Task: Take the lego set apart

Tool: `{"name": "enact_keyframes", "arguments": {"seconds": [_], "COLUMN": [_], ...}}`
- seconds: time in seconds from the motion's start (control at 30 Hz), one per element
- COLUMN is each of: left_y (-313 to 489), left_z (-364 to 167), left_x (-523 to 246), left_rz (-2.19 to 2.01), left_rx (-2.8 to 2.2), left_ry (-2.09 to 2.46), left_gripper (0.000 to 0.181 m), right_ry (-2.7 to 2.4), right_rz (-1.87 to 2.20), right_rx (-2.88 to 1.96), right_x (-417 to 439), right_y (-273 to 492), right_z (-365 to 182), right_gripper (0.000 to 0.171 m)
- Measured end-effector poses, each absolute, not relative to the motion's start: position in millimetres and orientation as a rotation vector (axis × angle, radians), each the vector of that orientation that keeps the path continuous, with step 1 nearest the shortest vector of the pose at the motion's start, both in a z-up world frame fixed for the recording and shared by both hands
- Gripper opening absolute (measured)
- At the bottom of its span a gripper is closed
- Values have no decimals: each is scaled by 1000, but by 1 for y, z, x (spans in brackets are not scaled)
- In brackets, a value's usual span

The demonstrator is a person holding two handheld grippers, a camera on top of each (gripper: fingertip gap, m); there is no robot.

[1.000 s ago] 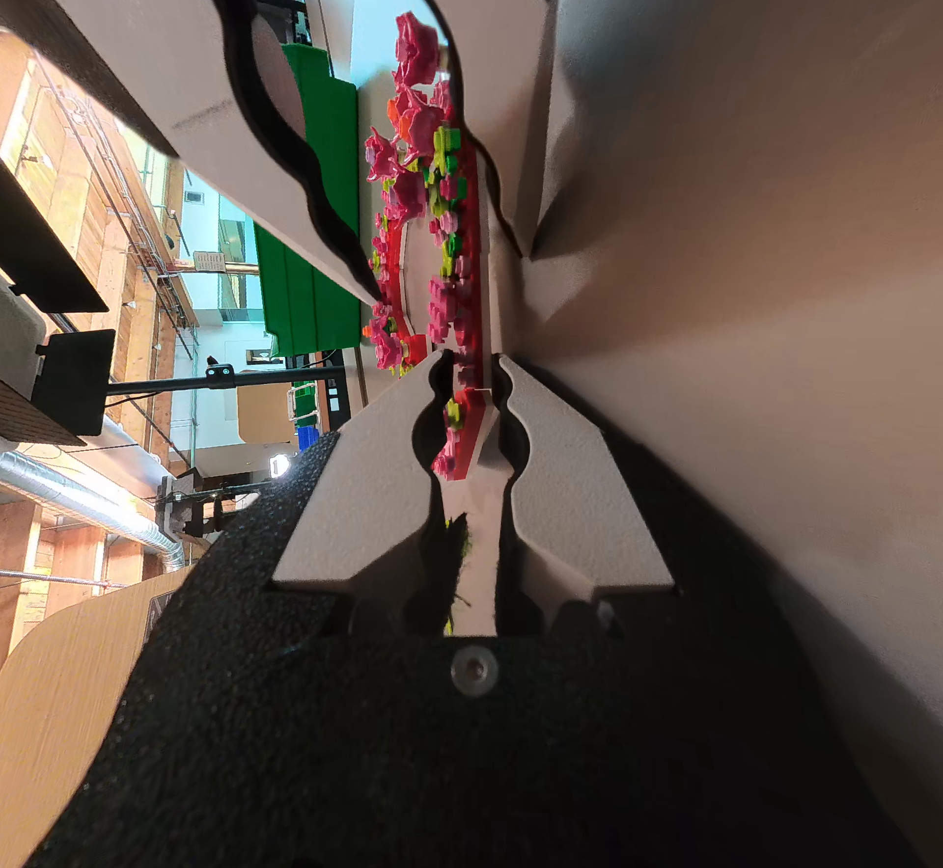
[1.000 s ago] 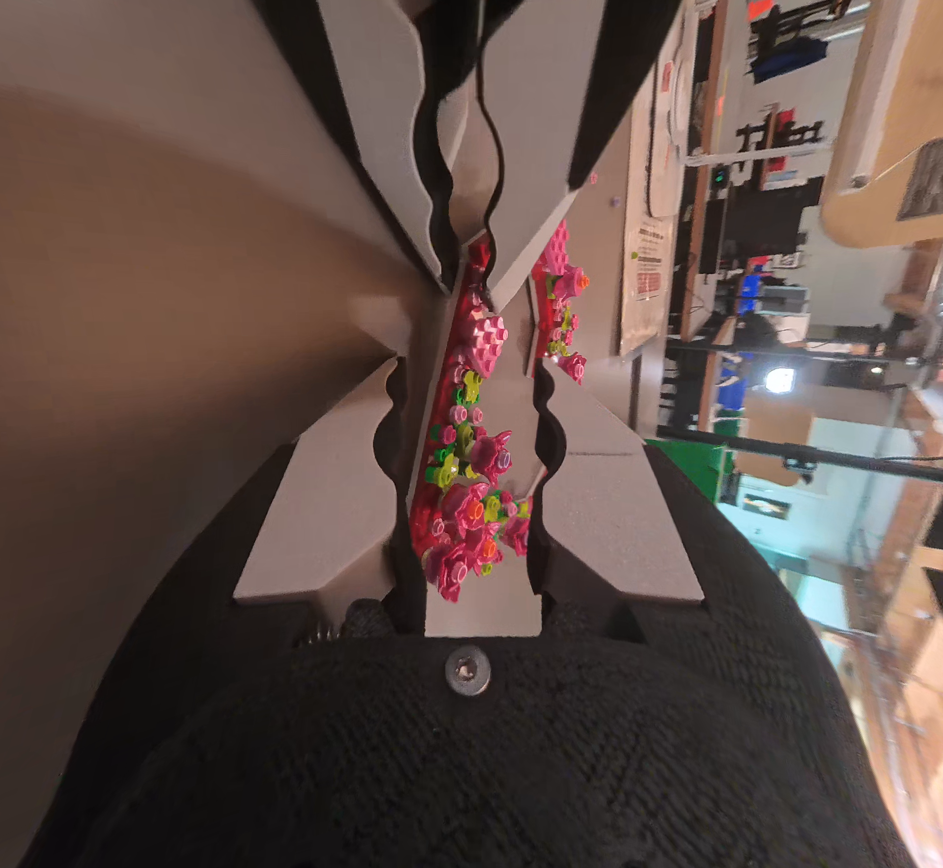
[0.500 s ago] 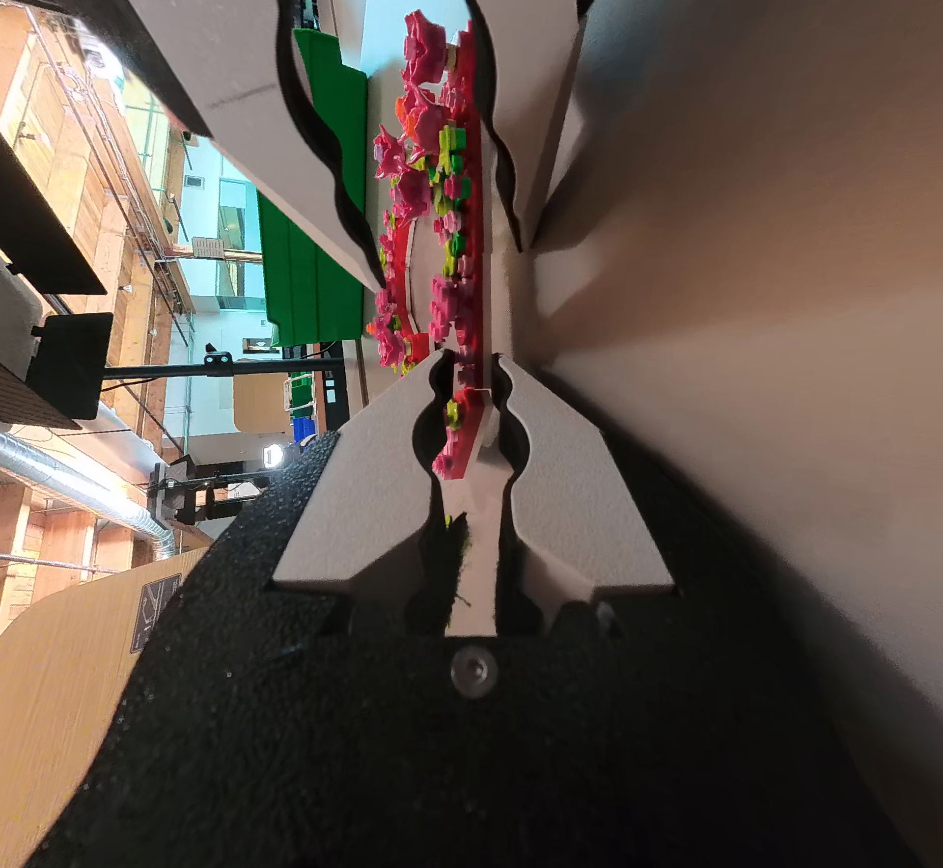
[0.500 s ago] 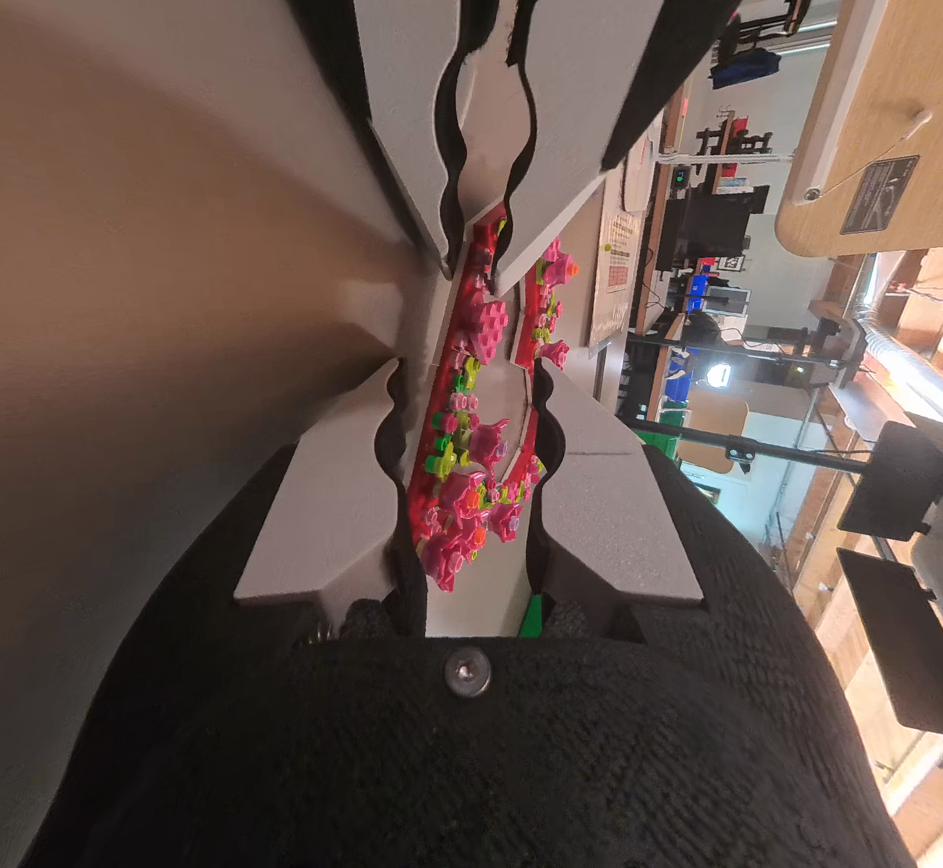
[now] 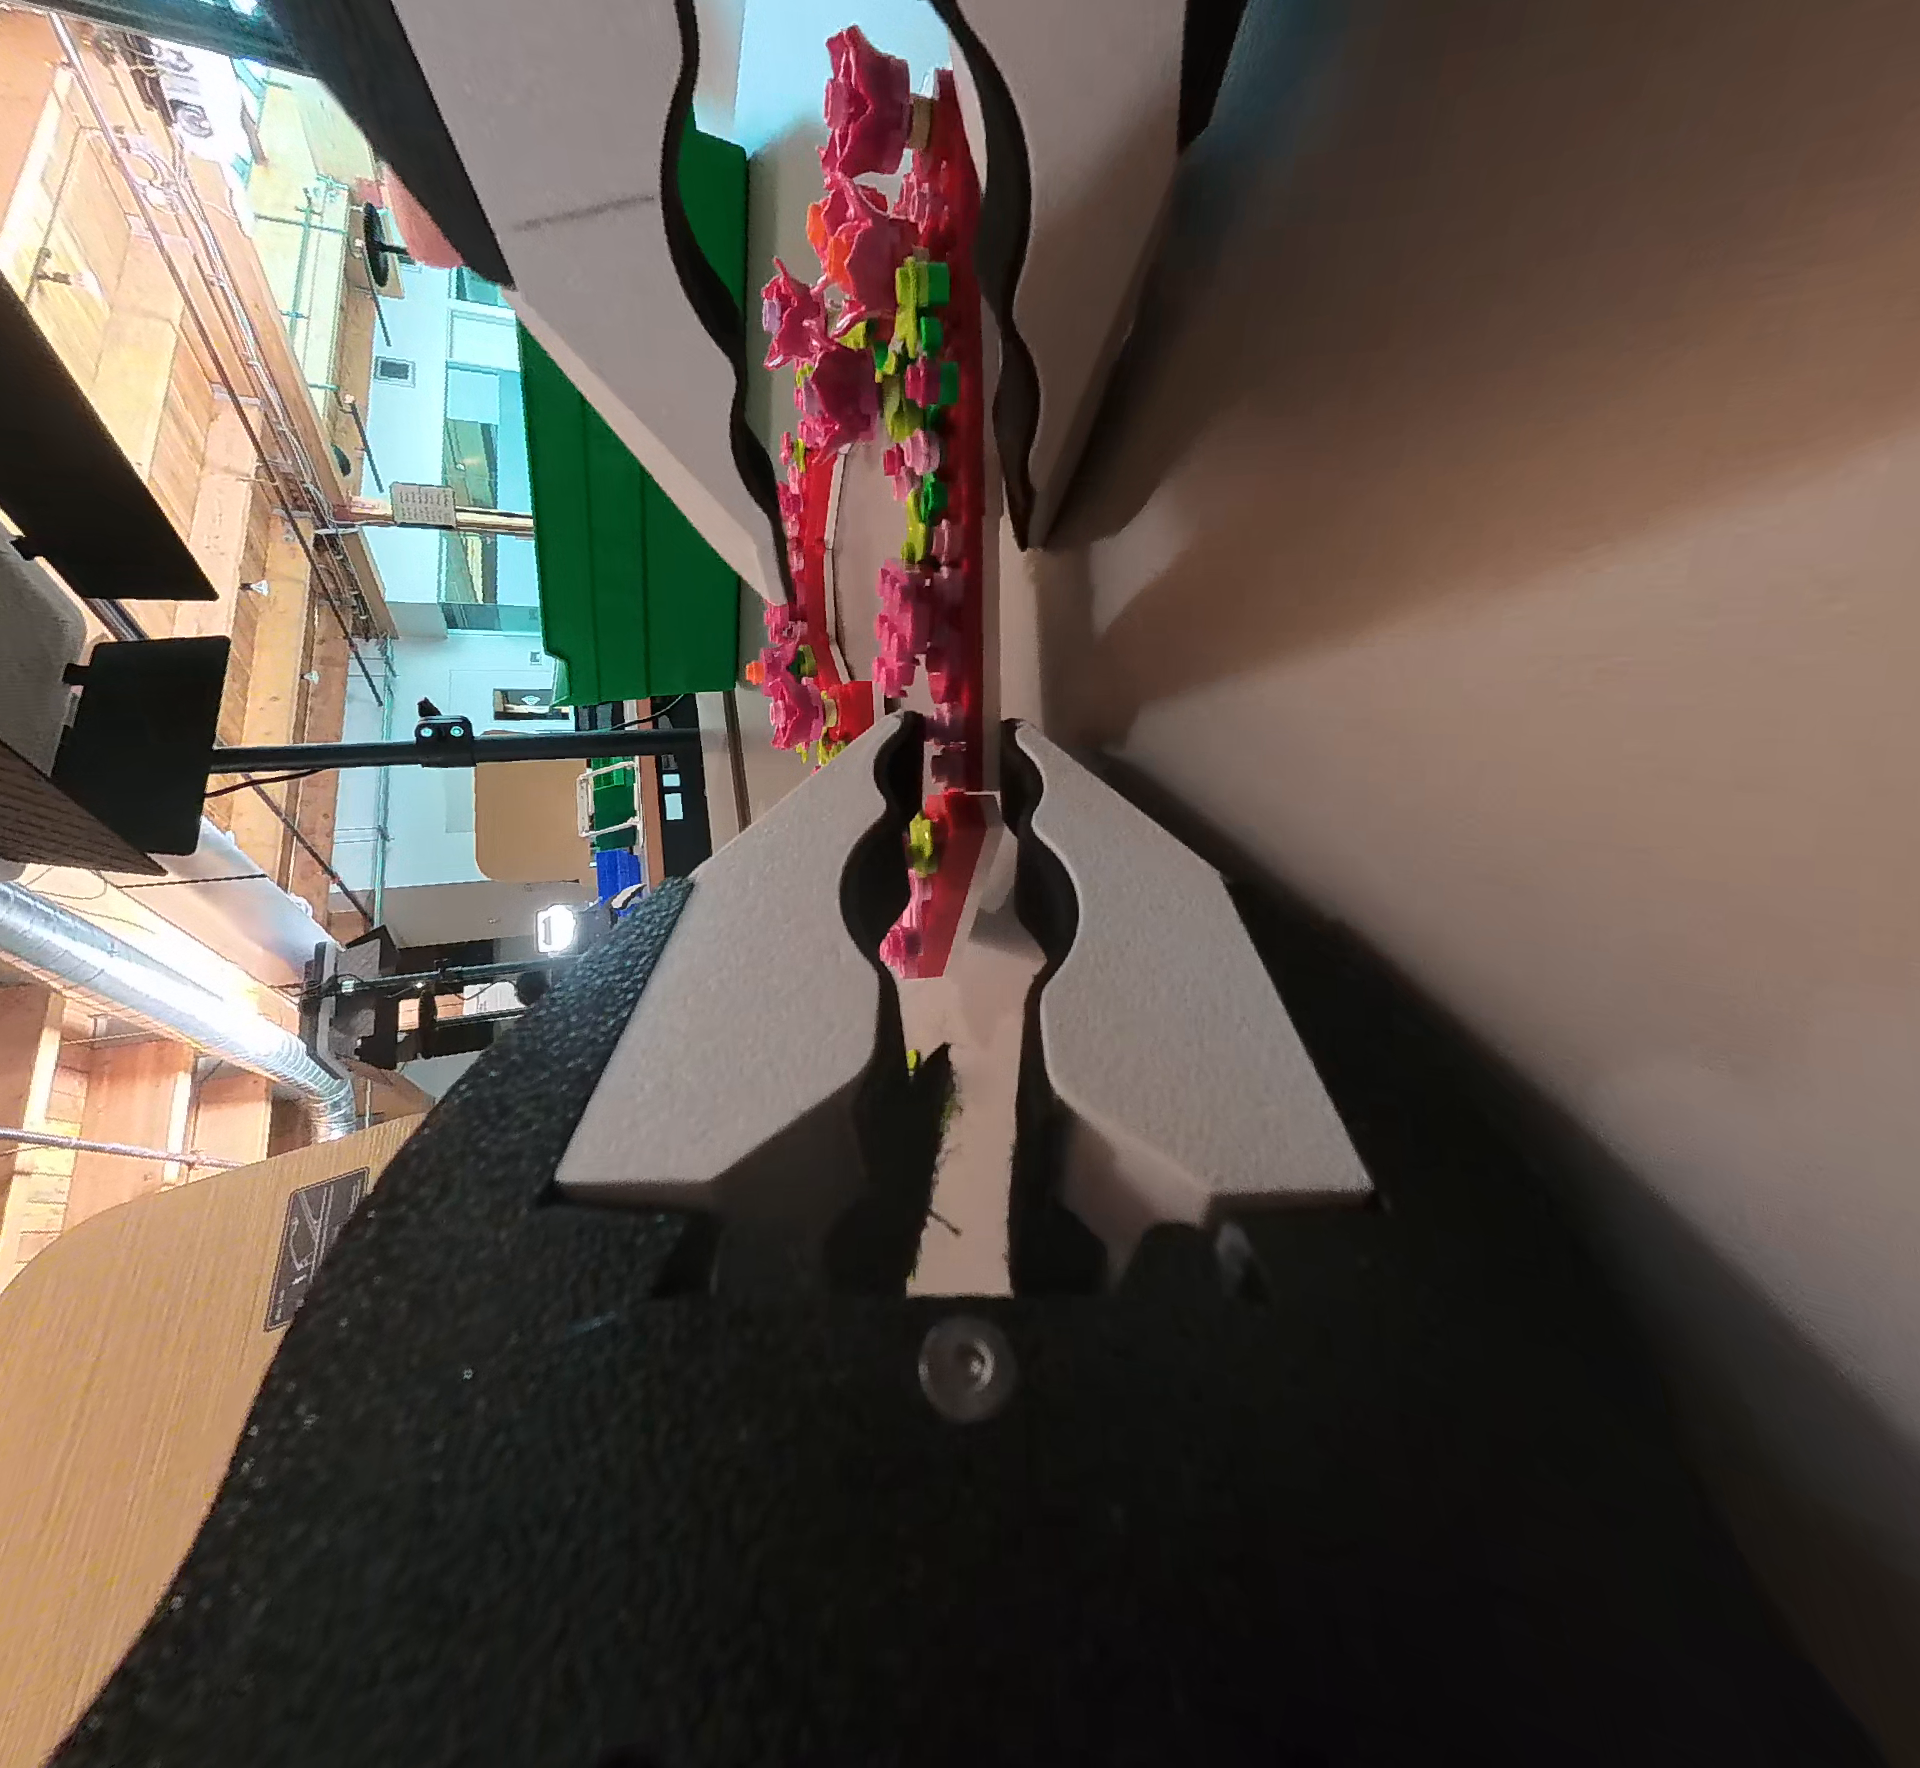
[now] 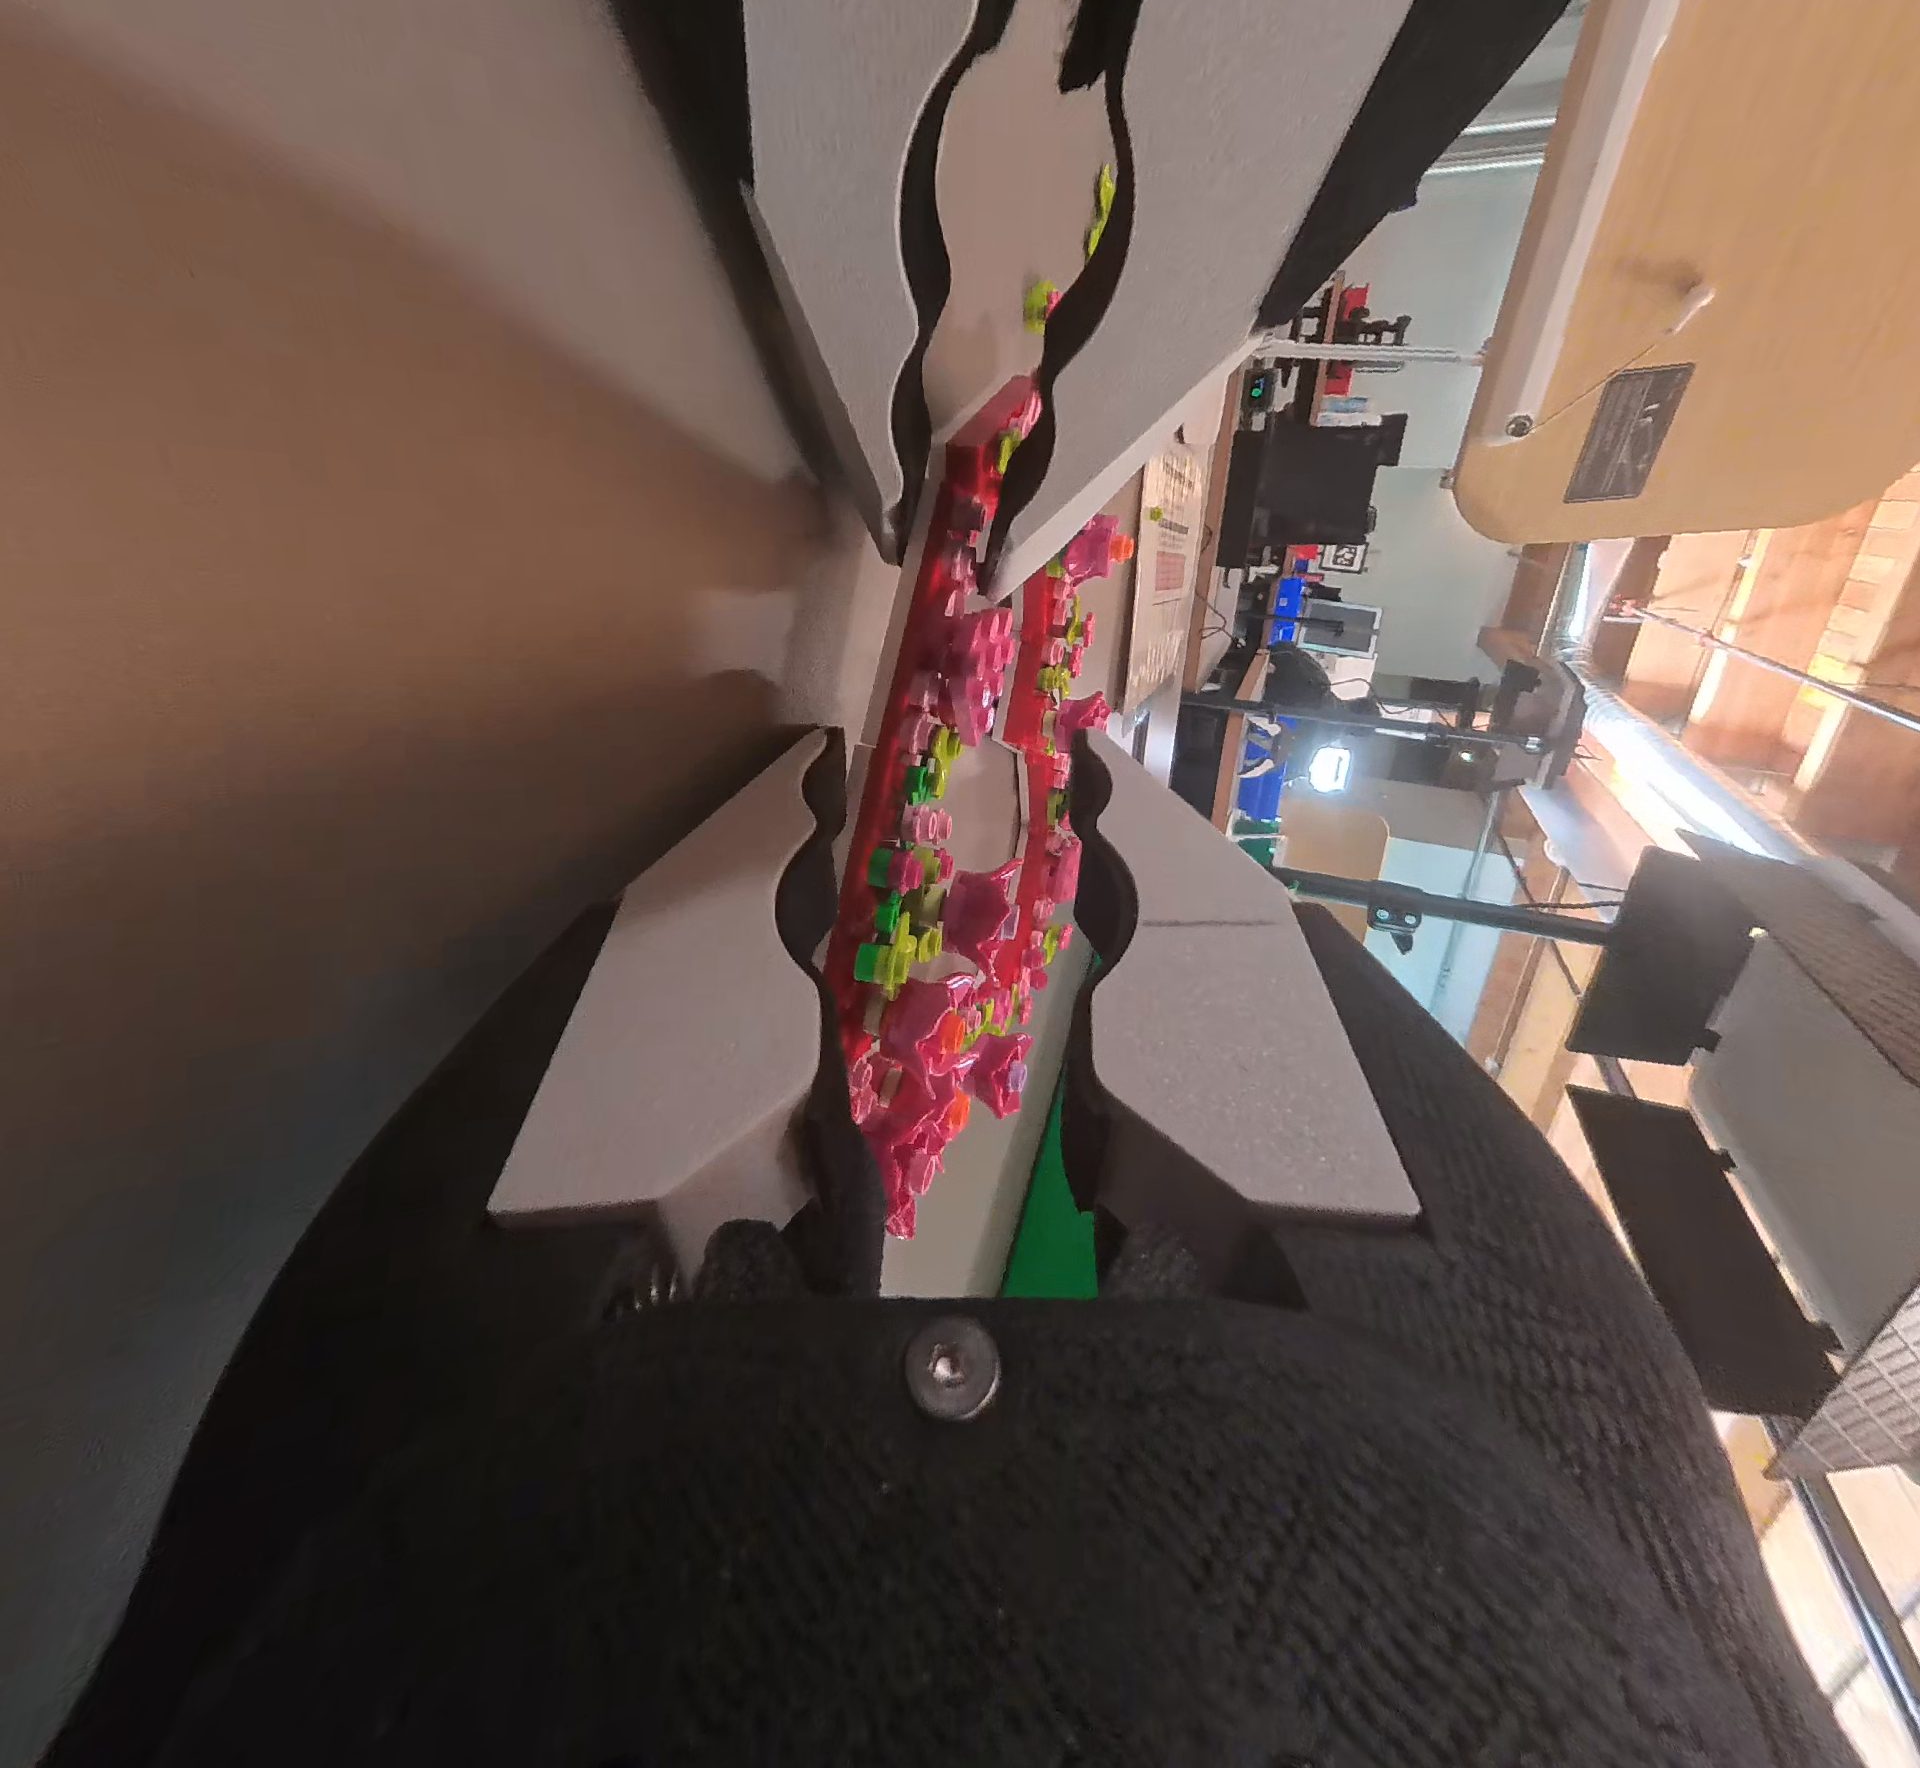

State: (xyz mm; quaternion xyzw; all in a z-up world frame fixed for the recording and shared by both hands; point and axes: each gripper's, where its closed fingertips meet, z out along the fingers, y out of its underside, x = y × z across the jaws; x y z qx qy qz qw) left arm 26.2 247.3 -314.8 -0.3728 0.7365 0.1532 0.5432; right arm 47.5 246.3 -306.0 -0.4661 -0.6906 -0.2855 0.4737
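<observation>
The lego set (image 5: 904, 622) is a red ring-shaped plate covered in pink flowers and lime and green leaves, seen edge-on just above the white table (image 5: 977, 1147). My left gripper (image 5: 958, 726) is shut on the ring's near red end, which tilts slightly against the rest at a seam. My right gripper (image 6: 954, 736) faces it from the other side. Its fingers are closed around the flower-covered end of the set (image 6: 914, 897). Each gripper shows in the other's view, the right (image 5: 902, 570) and the left (image 6: 940, 575).
A green flat plate (image 5: 623, 523) lies on the table beyond the set and also shows in the right wrist view (image 6: 1049, 1219). Two small loose lime pieces (image 6: 1039, 300) lie on the table. Room furniture, stands and a lamp are far behind. The grippers are tip to tip, or close to it.
My right gripper's fingers have closed in on the set's flower end. Both views have swung, and the two grippers now look closer together. The left grip is unchanged.
</observation>
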Motion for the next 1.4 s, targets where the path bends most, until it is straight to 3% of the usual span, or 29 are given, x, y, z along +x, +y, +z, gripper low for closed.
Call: {"name": "enact_keyframes", "arguments": {"seconds": [0.83,1.4], "left_y": [249,249], "left_z": [-316,-316], "left_x": [24,22], "left_rz": [372,352], "left_rx": [-880,-898], "left_ry": [1763,1764], "left_gripper": [11,12], "right_ry": [-1802,-1780], "right_rz": [-761,-765], "right_rx": [-960,-951], "right_x": [34,32], "right_y": [245,244], "right_z": [-311,-311], "right_gripper": [25,23]}}
